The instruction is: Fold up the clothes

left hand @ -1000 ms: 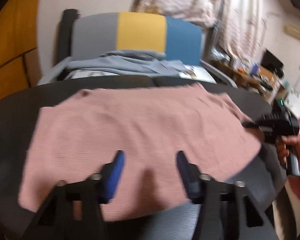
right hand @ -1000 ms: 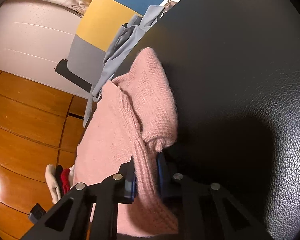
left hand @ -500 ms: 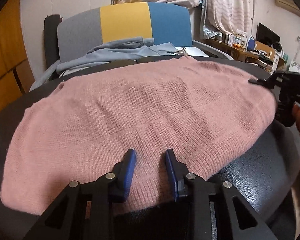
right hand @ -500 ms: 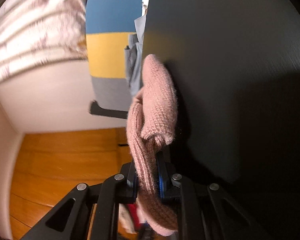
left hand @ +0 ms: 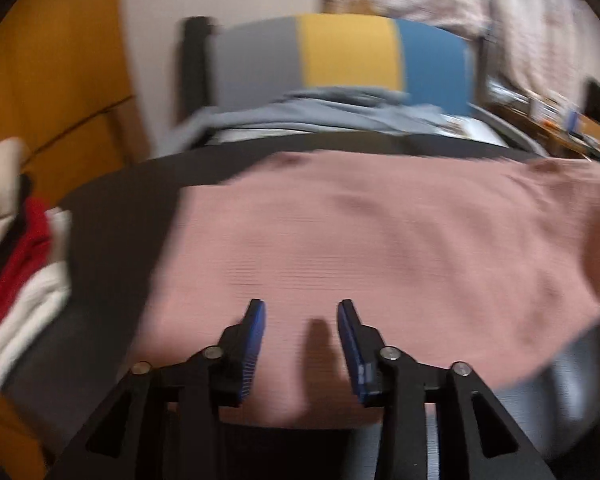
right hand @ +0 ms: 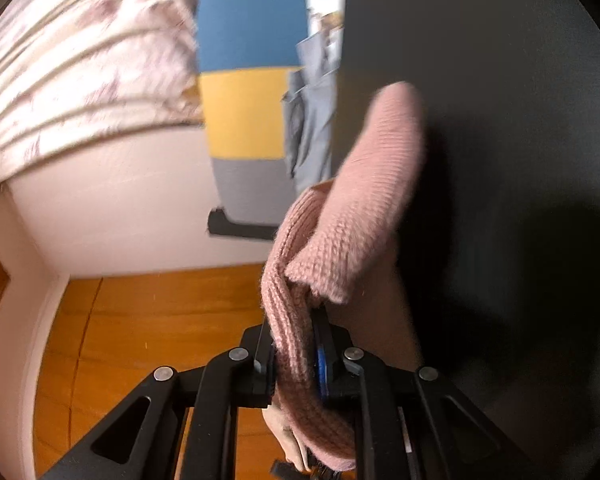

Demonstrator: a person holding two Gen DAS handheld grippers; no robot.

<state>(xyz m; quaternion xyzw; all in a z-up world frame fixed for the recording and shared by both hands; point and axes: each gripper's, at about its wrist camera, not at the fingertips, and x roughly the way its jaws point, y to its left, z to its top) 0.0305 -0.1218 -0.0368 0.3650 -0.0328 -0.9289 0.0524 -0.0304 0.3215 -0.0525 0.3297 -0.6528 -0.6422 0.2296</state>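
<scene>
Left gripper [left hand: 301,334] — blue-padded fingers spread apart, nothing between them, poised over the near edge of the pink knitted sweater [left hand: 380,248]. Sweater lies spread flat on the dark round leather seat [left hand: 116,216]. Right gripper [right hand: 294,354] — clamped tight on a bunched sweater edge [right hand: 364,200]. At 12 o'clock: grey-yellow-blue chair back [left hand: 348,56], grey-blue garment [left hand: 312,110] before it. At 9 o'clock: red-and-white folded clothes [left hand: 20,264].

wall [right hand: 140,208] pale | wood panelling [left hand: 48,92] orange | chair back [left hand: 348,56] grey-yellow-blue | curtain [right hand: 80,64] patterned
</scene>
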